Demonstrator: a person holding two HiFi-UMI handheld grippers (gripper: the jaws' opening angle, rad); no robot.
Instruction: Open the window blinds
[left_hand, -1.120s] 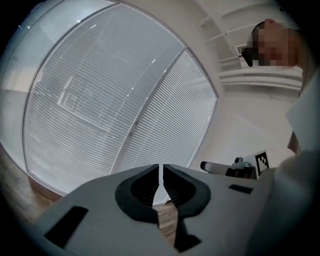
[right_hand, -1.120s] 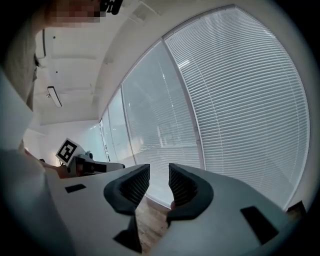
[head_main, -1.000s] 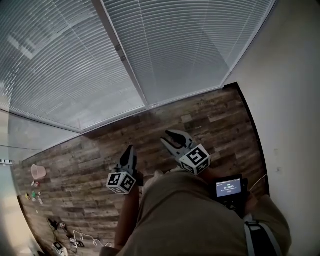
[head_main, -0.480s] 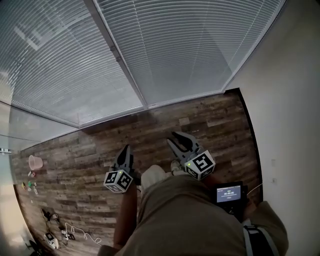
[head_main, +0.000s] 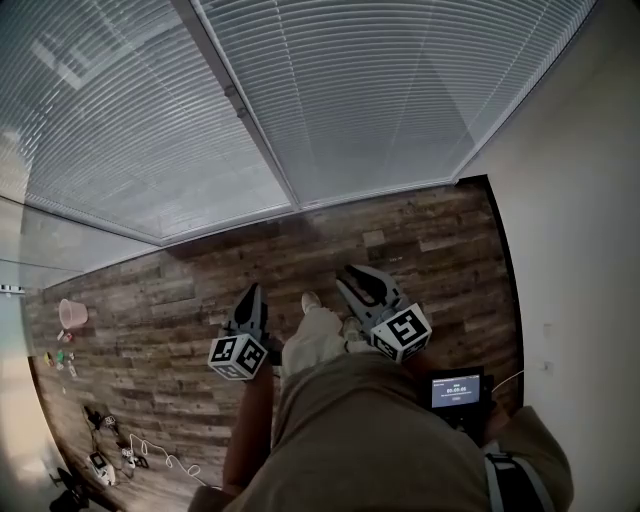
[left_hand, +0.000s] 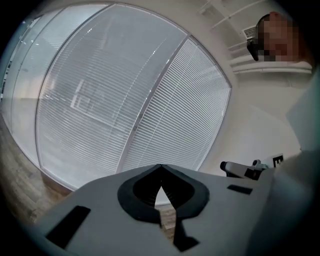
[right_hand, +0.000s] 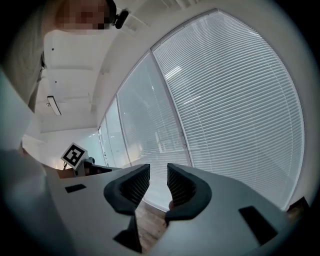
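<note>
White slatted window blinds (head_main: 380, 100) hang shut across two large panes, split by a grey mullion (head_main: 240, 105); they reach down to the wooden floor. In the head view my left gripper (head_main: 250, 291) points at the blinds, well short of them, shut with nothing in it. My right gripper (head_main: 352, 276) is beside it, open and empty, also short of the blinds. The left gripper view shows the blinds (left_hand: 125, 100) ahead beyond the closed tips of the left gripper (left_hand: 160, 168). In the right gripper view the blinds (right_hand: 235, 100) fill the scene behind the parted right gripper (right_hand: 158, 172).
Dark wood plank floor (head_main: 430, 240) runs to a white wall (head_main: 580, 250) on the right. A pink cup (head_main: 72, 313) and cables with small items (head_main: 110, 450) lie at the far left. A person's leg and shoe (head_main: 312, 320) stand between the grippers; a small screen (head_main: 455, 390) sits at the hip.
The person's leg and shoe have stepped forward between the grippers. Both grippers have shifted slightly with the body towards the blinds; neither has touched them.
</note>
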